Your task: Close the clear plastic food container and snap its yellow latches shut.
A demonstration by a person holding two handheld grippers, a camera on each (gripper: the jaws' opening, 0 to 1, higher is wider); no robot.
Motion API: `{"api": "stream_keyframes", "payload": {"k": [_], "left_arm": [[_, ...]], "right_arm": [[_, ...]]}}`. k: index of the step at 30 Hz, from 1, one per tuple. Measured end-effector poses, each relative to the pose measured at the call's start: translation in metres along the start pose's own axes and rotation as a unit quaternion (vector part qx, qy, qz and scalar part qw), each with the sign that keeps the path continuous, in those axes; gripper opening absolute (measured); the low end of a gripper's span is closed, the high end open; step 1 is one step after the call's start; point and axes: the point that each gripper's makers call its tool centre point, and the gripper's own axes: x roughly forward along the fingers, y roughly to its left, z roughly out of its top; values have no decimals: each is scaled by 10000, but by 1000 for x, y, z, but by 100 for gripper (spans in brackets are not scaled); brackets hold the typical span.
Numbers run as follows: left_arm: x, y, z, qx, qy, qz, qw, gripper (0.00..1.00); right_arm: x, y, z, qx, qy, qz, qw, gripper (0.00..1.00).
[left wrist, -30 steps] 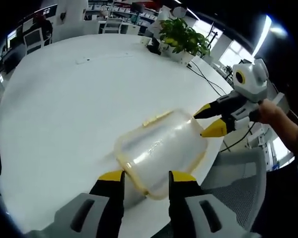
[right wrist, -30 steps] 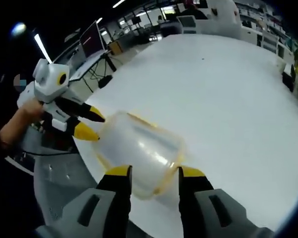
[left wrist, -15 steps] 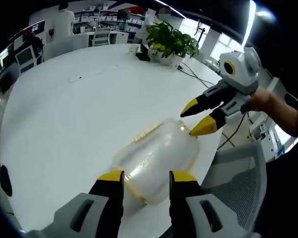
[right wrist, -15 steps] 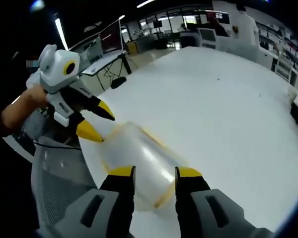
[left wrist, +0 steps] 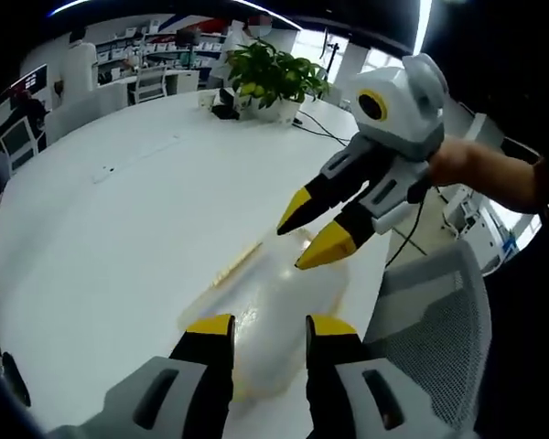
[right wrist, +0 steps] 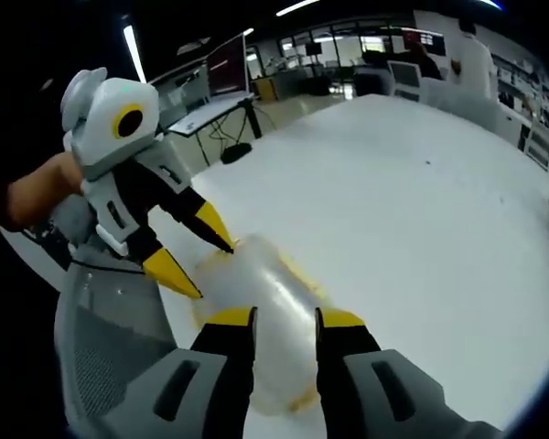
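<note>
The container (left wrist: 274, 315) lies on the white table (left wrist: 119, 210) near its edge, at about 6 o'clock in the left gripper view, lid down on it as far as the glare allows; a yellow latch (left wrist: 238, 263) shows along its far long side at 9 to 10 o'clock of the box. In the right gripper view the container (right wrist: 261, 306) sits low at centre, its yellow trim faint at the rim. The left gripper (left wrist: 267, 327) has its jaws parted a little to either side of the near end of the box; whether they pinch it I cannot tell. The right gripper (right wrist: 284, 320) stands likewise over the opposite end, jaws slightly apart, grip unclear. In the left view the right gripper (left wrist: 309, 230) comes in from 2 o'clock, tips spread over the far end. To do this well, I judge each end should be steadied, then a tip pressed squarely on a latch until it seats; pressing off-centre near the table edge could tip or skate the box toward the grey chair (left wrist: 430, 320). A potted plant (left wrist: 270, 78) stands well apart at 12 o'clock.
</note>
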Motion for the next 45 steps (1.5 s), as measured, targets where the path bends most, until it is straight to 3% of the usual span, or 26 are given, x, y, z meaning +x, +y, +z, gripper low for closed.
{"api": "stream_keyframes", "payload": {"k": [16,20,26,33,45], "left_arm": [[24,-9,2,349,248,-440,9981,16],[27,-15,0,634,325,-599,9957,17],[29,-18,-3,886,315,-682,9932,17],[34,-12,1,873,285,-688,9934,16],[29,-31,-7,1370,354,-862,9862,21]], "right_arm": [[22,1,6,-325,210,265,9989,19],[23,-1,8,-433,247,298,9983,20],[25,-3,7,-710,386,399,9959,23],[27,-6,9,-883,467,428,9941,24],[31,-6,2,-1299,800,682,9859,33]]}}
